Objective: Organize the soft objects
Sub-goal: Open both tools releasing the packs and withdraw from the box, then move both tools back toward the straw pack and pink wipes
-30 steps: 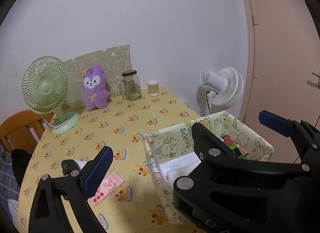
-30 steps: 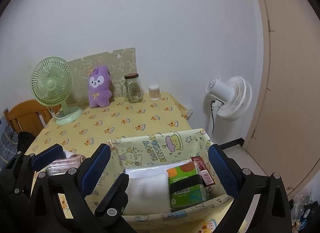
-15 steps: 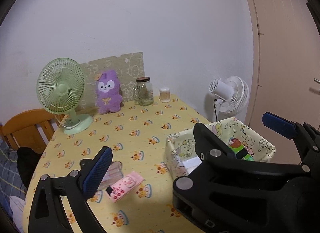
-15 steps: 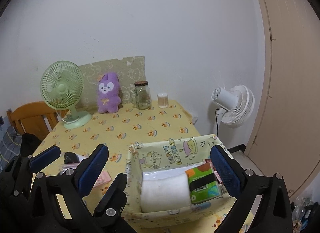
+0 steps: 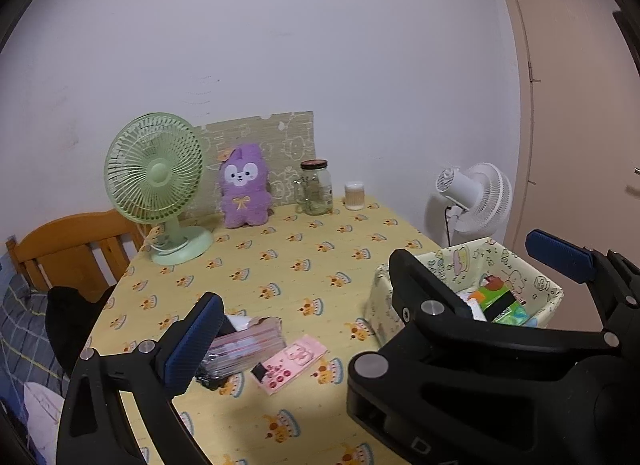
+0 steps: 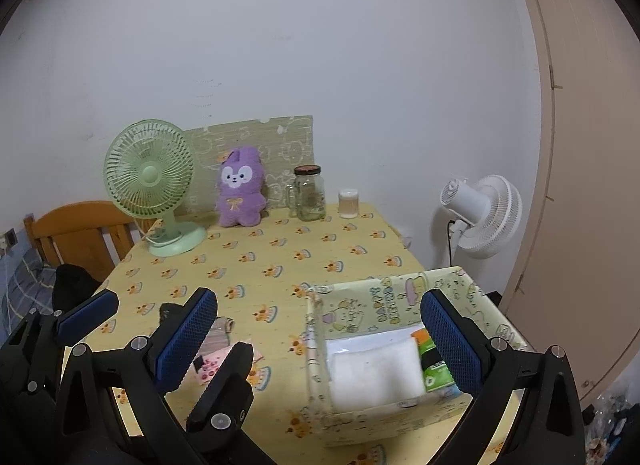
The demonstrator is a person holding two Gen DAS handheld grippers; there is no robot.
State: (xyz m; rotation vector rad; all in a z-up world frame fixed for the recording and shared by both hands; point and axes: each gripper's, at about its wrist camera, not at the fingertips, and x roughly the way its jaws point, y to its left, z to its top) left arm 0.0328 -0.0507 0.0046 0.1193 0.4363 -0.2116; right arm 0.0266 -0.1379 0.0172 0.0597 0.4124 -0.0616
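At the far left a wooden chair (image 5: 76, 241) is seen beside the bench (image 5: 304, 265), which is covered by a yellow cloth printed with small cakes. A dark garment (image 5: 68, 317) is draped just off the bench's left edge. At the back left a green desk fan (image 5: 156, 181) is stood on the bench, and just beside it a purple plush toy (image 5: 243, 187) is propped upright against a patterned board (image 5: 280, 137) leaning on the wall. To the right of the plush a glass jar (image 5: 316, 187) with a dark lid and a small container of cotton swabs (image 5: 354, 196) are placed.

Near the front edge a clear-wrapped pack of tissues (image 5: 244, 341) is laid flat, with a pink card of buttons (image 5: 290, 363) just beside it on the right.

The left gripper (image 5: 368, 293) is held above the front of the bench with its jaws spread wide and nothing between them. The right gripper (image 6: 316, 339) is likewise held with jaws spread wide and empty, above the near edge of the storage box.

At the front right a fabric storage box (image 6: 400, 301) with cartoon prints is set on the bench; inside it a folded white towel (image 6: 376, 373) is lying at the left and a green tissue pack (image 6: 434, 369) at the right. Beyond the bench a white floor fan (image 6: 484, 217) is stood by the wall, next to a beige door (image 6: 588, 185).
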